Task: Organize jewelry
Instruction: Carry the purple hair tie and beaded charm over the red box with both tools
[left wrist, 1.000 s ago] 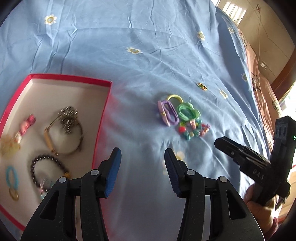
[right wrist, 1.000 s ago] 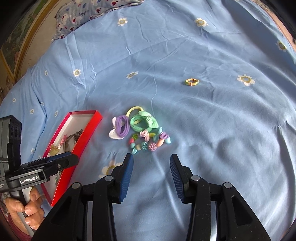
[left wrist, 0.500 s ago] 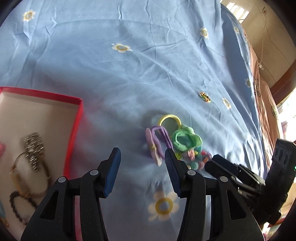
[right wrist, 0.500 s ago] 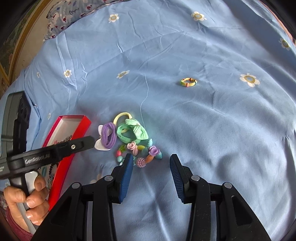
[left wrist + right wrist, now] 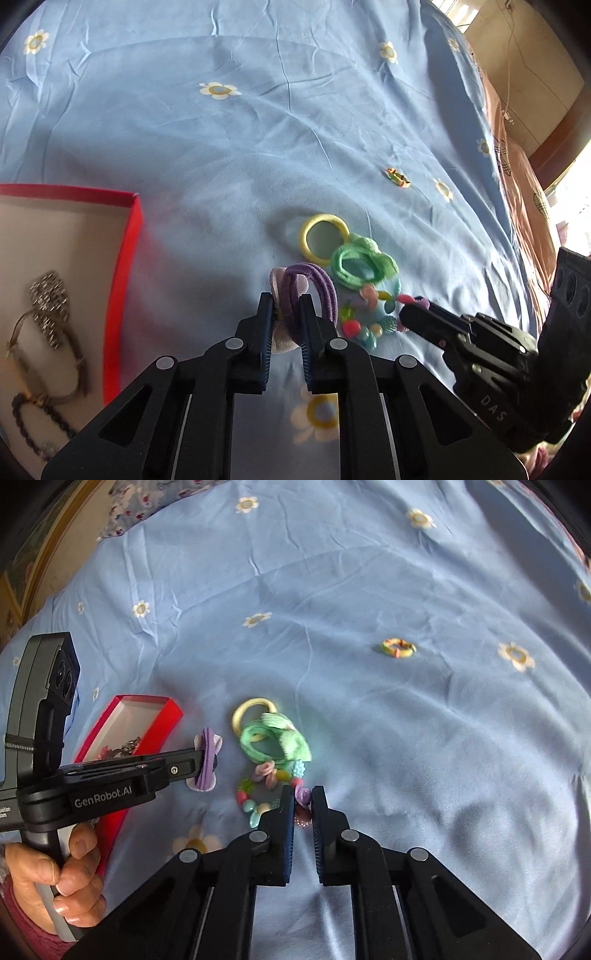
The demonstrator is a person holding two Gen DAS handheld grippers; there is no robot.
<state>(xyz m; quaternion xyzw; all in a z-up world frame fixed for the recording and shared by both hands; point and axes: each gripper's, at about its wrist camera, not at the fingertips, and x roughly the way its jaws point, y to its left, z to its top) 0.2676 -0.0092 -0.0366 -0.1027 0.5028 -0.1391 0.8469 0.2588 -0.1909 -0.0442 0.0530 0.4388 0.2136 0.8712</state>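
Note:
A small pile of jewelry lies on the blue bedsheet. My left gripper [image 5: 286, 299] is shut on the purple hair tie [image 5: 314, 284] with its pale flower; it also shows in the right wrist view [image 5: 207, 760]. My right gripper [image 5: 303, 794] is shut on the colourful bead bracelet [image 5: 269, 786], which also shows in the left wrist view [image 5: 369, 314]. A green hair tie [image 5: 360, 264] and a yellow hair tie [image 5: 323, 236] lie just beyond. A small multicoloured ring [image 5: 398, 648] lies apart, farther off.
A red-edged box [image 5: 122, 266] sits at the left and holds several bracelets [image 5: 48, 325]. It also shows in the right wrist view [image 5: 162, 720]. The bed's right edge with a pink cover [image 5: 517, 166] is at the far right.
Both grippers moved forward and down onto the pile and closed: the left on the purple hair tie, the right on the bead bracelet. Both were open before.

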